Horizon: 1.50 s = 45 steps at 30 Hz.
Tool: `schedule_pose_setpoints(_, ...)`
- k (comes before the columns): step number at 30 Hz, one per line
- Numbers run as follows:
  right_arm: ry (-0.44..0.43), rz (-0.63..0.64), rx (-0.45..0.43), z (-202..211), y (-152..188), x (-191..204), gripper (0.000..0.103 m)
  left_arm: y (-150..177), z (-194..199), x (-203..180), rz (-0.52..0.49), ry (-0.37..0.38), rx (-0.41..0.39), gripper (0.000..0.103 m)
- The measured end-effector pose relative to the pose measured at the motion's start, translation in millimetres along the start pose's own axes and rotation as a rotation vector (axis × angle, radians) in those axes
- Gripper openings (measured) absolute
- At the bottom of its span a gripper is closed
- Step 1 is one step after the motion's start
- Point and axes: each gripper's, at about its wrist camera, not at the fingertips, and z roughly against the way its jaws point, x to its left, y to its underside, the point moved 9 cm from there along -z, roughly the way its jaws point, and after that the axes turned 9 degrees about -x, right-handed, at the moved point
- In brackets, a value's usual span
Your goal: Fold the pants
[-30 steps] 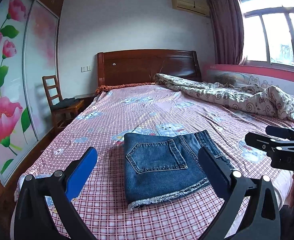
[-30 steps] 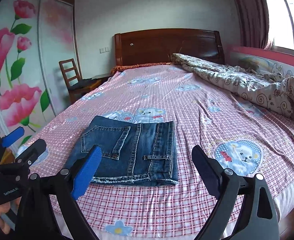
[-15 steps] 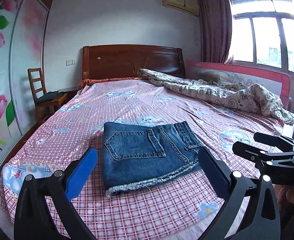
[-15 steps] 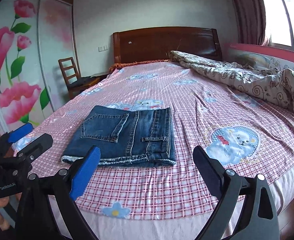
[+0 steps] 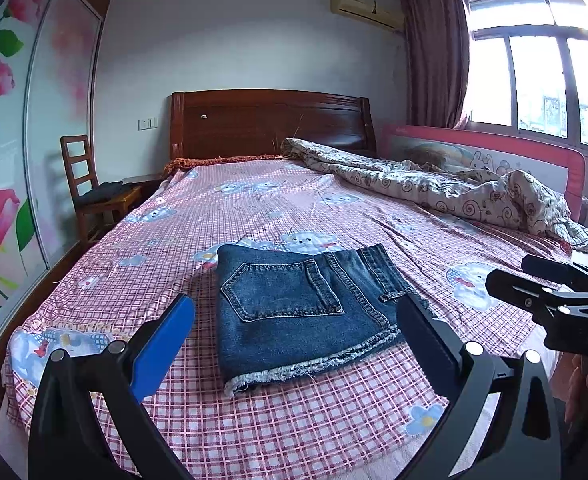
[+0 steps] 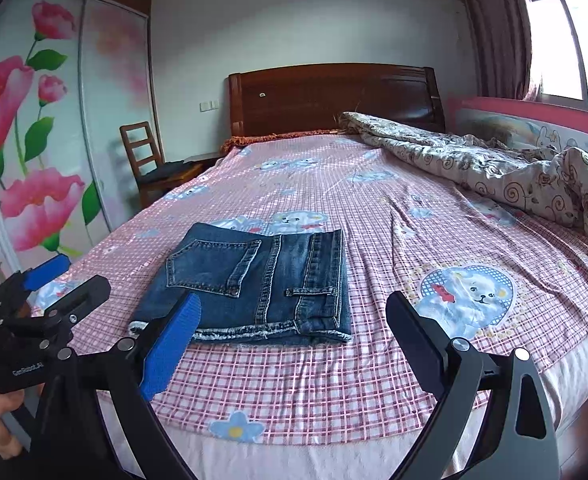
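**Folded denim on the bed, both grippers spread wide and holding nothing**

From the left wrist we look along our left gripper, its blue and black fingers spread wide with nothing between them, held above the foot edge of the bed. The dark blue denim pants with frayed hems lie folded into a compact rectangle on the pink checked bedsheet with bear prints, near the foot edge and about midway across it, back pocket facing up. Neither finger touches the cloth. At the right side of this view our right gripper hangs over the bed's right foot corner, apart from the pants. A crumpled beige quilt with swirl print lies along the bed's right edge.

From the right wrist, the right gripper also stands wide open and empty, above the foot edge. The pants lie just beyond its blue finger, waistband side toward the right. The left gripper shows at the left, over the bed's left foot corner. A brown wooden chair stands beside the bed's left edge, near the dark wooden headboard.
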Motion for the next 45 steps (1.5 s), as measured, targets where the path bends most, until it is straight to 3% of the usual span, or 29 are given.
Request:
schedule_pose_setpoints(36, -0.006, -0.022, 0.009, -1.7, 3.6, -3.3, 0.093, -6.8, -3.0, -6.9, 0.007, 0.035, -0.011, 0.101)
schedule_pose_setpoints(45, -0.003, -0.028, 0.016, -1.9, 5.4, -4.3, 0.093, -10.5, -1.3, -24.0, -0.107, 0.054, -0.031, 0.101)
